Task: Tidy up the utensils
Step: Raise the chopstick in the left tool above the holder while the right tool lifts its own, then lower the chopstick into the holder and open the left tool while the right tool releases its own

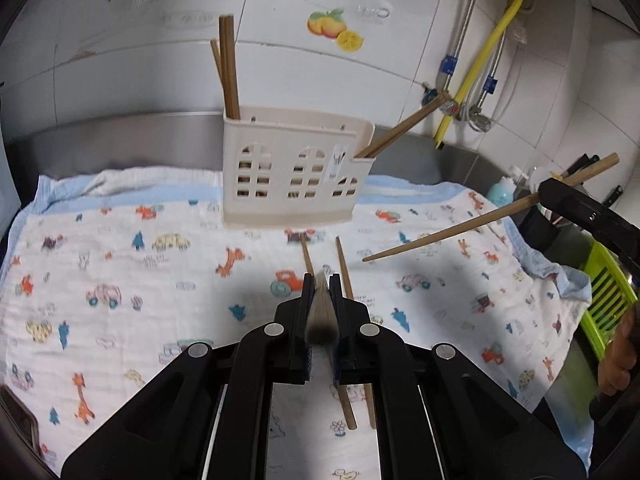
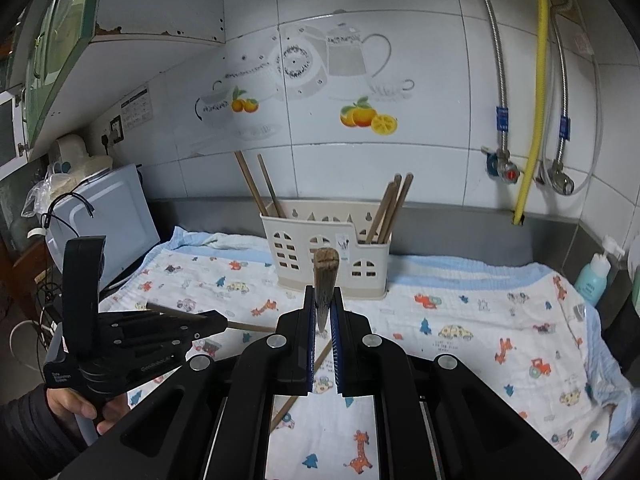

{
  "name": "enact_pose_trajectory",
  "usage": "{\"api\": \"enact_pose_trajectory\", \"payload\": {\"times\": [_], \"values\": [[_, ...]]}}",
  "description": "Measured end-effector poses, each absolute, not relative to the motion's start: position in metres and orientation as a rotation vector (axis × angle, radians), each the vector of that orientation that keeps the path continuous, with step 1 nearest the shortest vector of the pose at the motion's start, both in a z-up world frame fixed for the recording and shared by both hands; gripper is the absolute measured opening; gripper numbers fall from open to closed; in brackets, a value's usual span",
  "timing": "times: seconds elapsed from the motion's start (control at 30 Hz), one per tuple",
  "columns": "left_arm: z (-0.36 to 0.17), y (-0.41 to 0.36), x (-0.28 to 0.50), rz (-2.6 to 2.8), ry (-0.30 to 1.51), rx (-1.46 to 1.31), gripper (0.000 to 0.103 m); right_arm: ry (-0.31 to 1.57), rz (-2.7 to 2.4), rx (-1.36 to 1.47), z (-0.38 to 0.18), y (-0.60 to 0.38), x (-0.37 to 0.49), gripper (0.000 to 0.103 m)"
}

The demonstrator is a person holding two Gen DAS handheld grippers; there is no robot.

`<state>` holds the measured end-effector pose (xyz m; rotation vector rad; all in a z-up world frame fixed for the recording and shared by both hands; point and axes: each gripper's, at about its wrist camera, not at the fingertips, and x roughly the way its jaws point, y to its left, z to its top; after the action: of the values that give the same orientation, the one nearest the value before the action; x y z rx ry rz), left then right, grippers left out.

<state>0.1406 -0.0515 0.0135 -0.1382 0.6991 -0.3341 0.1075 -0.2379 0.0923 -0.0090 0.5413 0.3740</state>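
Note:
A cream utensil holder (image 1: 296, 172) stands at the back of the printed cloth, with wooden chopsticks leaning in its left and right ends; it also shows in the right wrist view (image 2: 324, 256). My left gripper (image 1: 321, 284) is shut on a chopstick (image 1: 320, 312), held above the cloth in front of the holder. Two loose chopsticks (image 1: 344, 272) lie on the cloth below it. My right gripper (image 2: 321, 296) is shut on a chopstick (image 2: 325, 276) pointing up toward the camera; the same chopstick (image 1: 452, 228) shows at the right in the left wrist view.
A printed cloth (image 1: 120, 280) covers the steel counter. A tiled wall with a yellow hose (image 2: 536, 100) and valves is behind. A white appliance (image 2: 104, 216) stands at left, a teal bottle (image 2: 594, 280) at right, a green rack (image 1: 604, 300) at the right edge.

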Motion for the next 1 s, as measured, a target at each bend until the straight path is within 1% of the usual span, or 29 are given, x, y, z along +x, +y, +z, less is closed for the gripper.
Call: {"api": "enact_pose_trajectory", "payload": {"times": [0.27, 0.53, 0.73, 1.0], "values": [[0.038, -0.044, 0.149, -0.344, 0.674, -0.103, 0.006, 0.5, 0.37, -0.069, 0.129, -0.233, 0.127, 0.007], [0.066, -0.045, 0.161, -0.343, 0.624, -0.047, 0.006, 0.465, 0.346, -0.116, 0.174, -0.23, 0.171, 0.007], [0.094, -0.045, 0.173, -0.34, 0.572, -0.023, 0.006, 0.513, 0.316, -0.152, 0.174, -0.22, 0.216, 0.007], [0.142, -0.044, 0.194, -0.328, 0.483, 0.0, 0.006, 0.6, 0.324, -0.145, 0.152, -0.21, 0.259, 0.007]]}}
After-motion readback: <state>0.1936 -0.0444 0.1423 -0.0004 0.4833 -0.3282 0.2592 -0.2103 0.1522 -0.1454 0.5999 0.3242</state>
